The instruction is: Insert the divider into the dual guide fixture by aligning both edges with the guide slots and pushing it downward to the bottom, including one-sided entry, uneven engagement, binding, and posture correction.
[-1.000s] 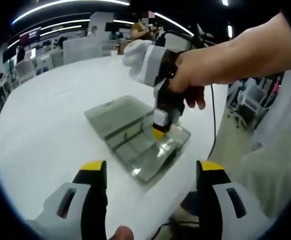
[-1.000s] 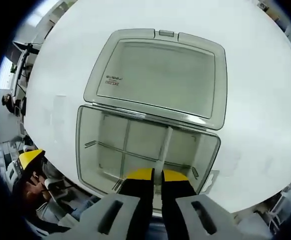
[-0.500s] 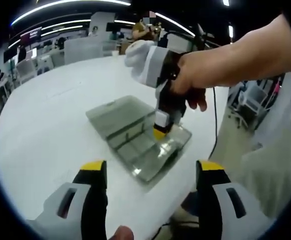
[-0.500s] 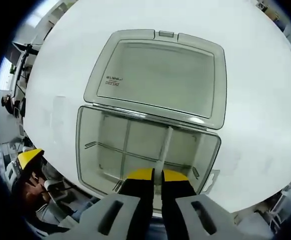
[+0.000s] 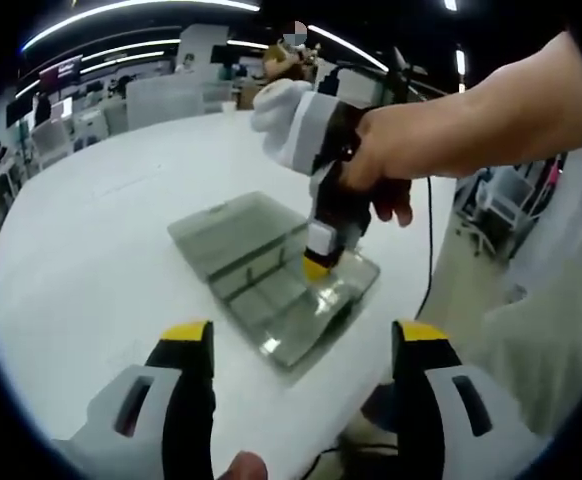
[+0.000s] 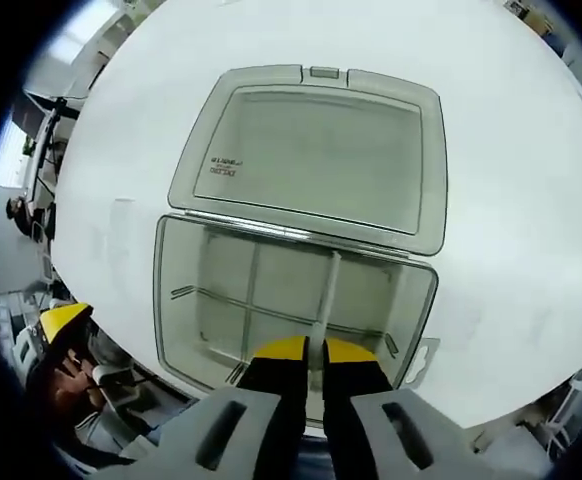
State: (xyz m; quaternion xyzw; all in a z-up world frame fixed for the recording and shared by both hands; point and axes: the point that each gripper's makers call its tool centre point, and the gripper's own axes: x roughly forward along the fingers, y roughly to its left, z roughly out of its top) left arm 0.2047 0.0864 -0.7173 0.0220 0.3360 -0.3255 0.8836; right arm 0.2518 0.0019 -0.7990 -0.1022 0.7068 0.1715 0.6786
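Right hand-held gripper [image 6: 304, 350] is pinched on the divider [image 6: 327, 290], bottom center, standing in the clear box [image 6: 176, 300]. Left hand-held gripper [image 5: 301, 345] is wide, empty. Uneven push could jam one edge.

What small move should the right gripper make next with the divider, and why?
Probably a short, straight push down. The right gripper is shut on the divider, which stands across the open clear box between its walls; how far it is seated cannot be told. The left gripper hangs open, apart.
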